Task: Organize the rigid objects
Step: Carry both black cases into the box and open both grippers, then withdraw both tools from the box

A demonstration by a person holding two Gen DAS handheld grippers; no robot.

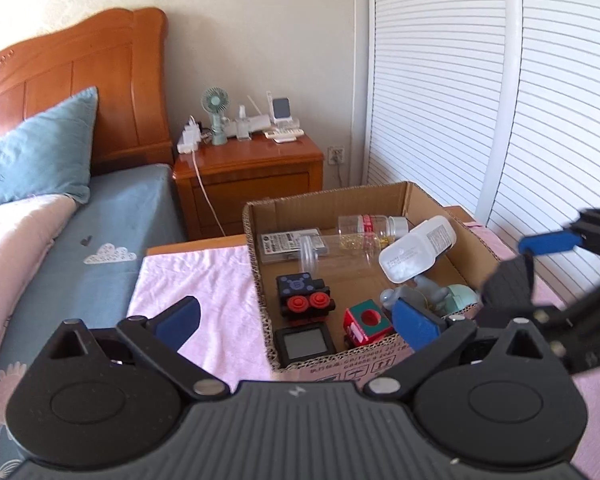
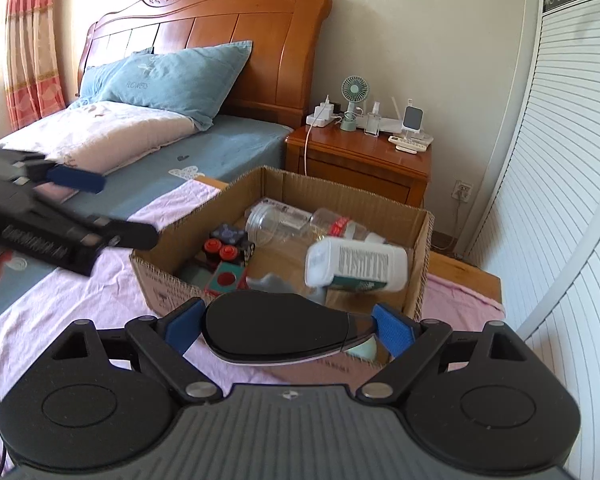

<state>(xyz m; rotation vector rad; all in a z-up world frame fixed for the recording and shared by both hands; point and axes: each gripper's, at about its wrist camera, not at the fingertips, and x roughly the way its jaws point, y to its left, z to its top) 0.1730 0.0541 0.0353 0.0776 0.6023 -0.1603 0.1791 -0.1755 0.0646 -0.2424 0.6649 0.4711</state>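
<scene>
A cardboard box (image 1: 332, 200) (image 2: 420, 256) stands on a pink cloth and holds a white bottle (image 1: 418, 254) (image 2: 356, 266), clear jars (image 1: 364, 226), a black toy with red knobs (image 1: 306, 300) (image 2: 228, 246), a red-green cube (image 1: 366, 320) (image 2: 226, 278) and a small black screen (image 1: 305, 345). My left gripper (image 1: 296, 320) is open and empty over the box's near left corner. My right gripper (image 2: 288, 326) is shut on a flat black oval object (image 2: 280, 328), held at the box's near edge; it also shows in the left wrist view (image 1: 508, 280).
A bed with blue pillows (image 2: 168, 76) lies to the left. A wooden nightstand (image 1: 248, 168) with a fan and chargers stands behind. White slatted closet doors (image 1: 460, 100) are on the right. The pink cloth (image 1: 196, 292) covers the table.
</scene>
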